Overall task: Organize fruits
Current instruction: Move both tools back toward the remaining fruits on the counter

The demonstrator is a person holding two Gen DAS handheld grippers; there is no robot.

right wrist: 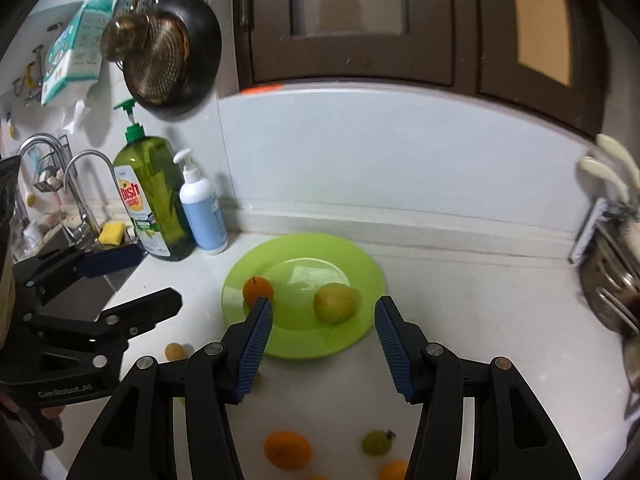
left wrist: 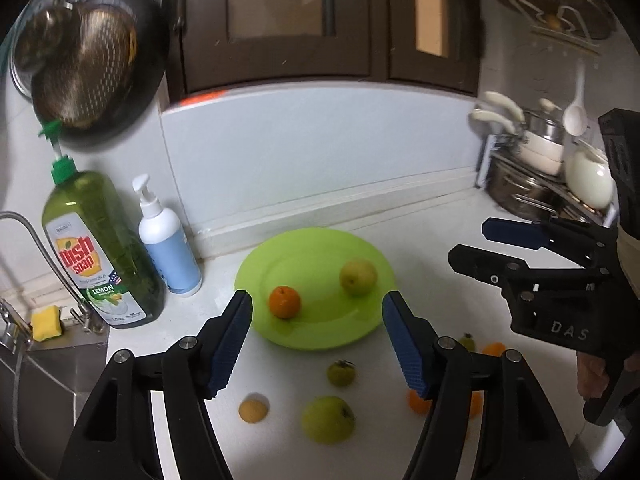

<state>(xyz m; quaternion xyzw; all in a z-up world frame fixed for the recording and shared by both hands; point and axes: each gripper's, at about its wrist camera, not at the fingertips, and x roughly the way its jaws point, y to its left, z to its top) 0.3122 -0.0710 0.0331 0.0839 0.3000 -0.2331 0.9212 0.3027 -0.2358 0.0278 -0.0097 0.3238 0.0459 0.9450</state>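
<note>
Hovering: empty claws (left wrist: pixel 318 344) above plate (left wrist: pixel 316 248)

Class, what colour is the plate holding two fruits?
Lime green plate; clearest in the left wrist view.

Plates: you have one green plate (left wrist: pixel 316 248) on the counter, at mid-frame in both views.
Fruits on the plate: two, an orange (left wrist: pixel 284 301) at its left and a yellow-green fruit (left wrist: pixel 358 277) at its right.
Loose fruits on the counter: in your left wrist view you can count six in the lower part of the frame.
Green ones: three, a large apple (left wrist: pixel 328 419) and two small ones (left wrist: pixel 341 373) (left wrist: pixel 467 341).
Orange or yellow ones: three (left wrist: pixel 253 411) (left wrist: pixel 418 403) (left wrist: pixel 493 349).
Pump bottles: two at the left, a green dish soap bottle (left wrist: pixel 100 252) and a white and blue bottle (left wrist: pixel 170 248).
Sponges: one yellow sponge (left wrist: pixel 46 322), at the lower left.
</note>
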